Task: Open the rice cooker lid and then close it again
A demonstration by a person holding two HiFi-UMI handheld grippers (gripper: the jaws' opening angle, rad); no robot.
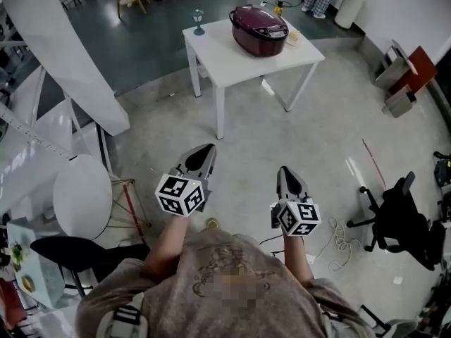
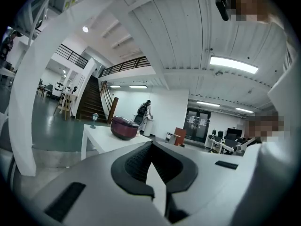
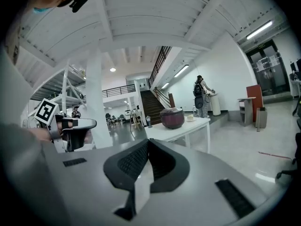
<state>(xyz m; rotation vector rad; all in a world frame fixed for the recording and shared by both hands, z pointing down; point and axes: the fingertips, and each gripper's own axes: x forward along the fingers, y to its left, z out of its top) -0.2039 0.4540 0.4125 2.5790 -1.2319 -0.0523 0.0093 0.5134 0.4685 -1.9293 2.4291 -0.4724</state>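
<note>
Left tool [image 1: 205, 153] and right tool [image 1: 285, 174] are both pinched shut with nothing between the jaws, and we hold them side by side over the floor [image 1: 246, 146], pointing toward the white counter [image 1: 225, 63]. The rice cooker [image 1: 259, 29] sits on that counter with its lid down, well ahead of both tools and touched by neither. A small stemmed glass [image 1: 199, 21] stands at the counter's far left corner, a small pale item [image 1: 292, 36] lies just beside the cooker, and a black office chair [image 1: 398, 213] is on the floor to our right.

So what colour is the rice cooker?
The rice cooker is dark maroon red, clearest in the head view.
</note>
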